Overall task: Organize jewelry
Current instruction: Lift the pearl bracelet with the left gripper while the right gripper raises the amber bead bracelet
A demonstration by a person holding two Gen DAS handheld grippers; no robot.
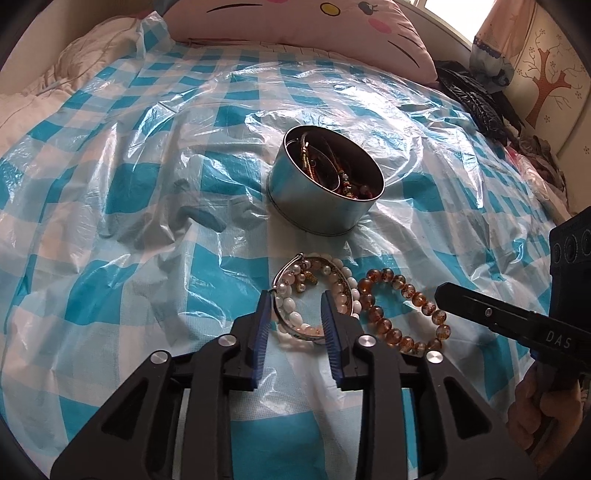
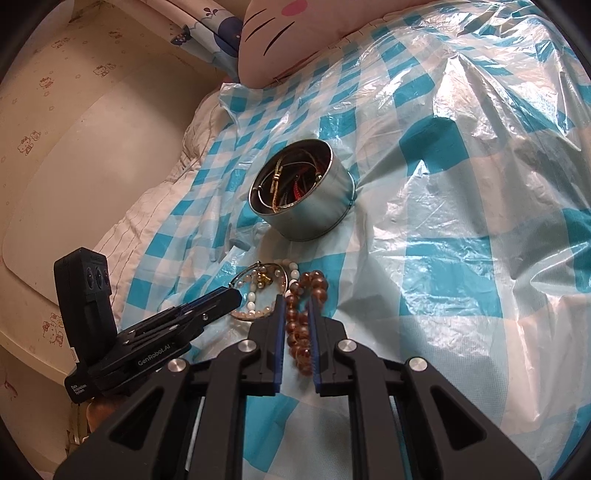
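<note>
A thin, glossy, crinkled plastic sheet (image 1: 155,192) in blue-and-white check covers the bed. The round tin (image 1: 317,199) is smooth, shiny metal. Nearer, the amber bead bracelet (image 1: 399,310) looks glassy and translucent; the pearl-like beads (image 1: 291,306) beside it have a soft sheen. The far pillow (image 1: 303,29) is matt cloth.

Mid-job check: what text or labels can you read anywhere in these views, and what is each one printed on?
"DAS": on the right gripper body, partly cut off.
"GenRobot.AI": on the left gripper body.
"Data Acquisition System": small label on the left gripper's rear.
Round tin, bracelets: no text visible.
</note>
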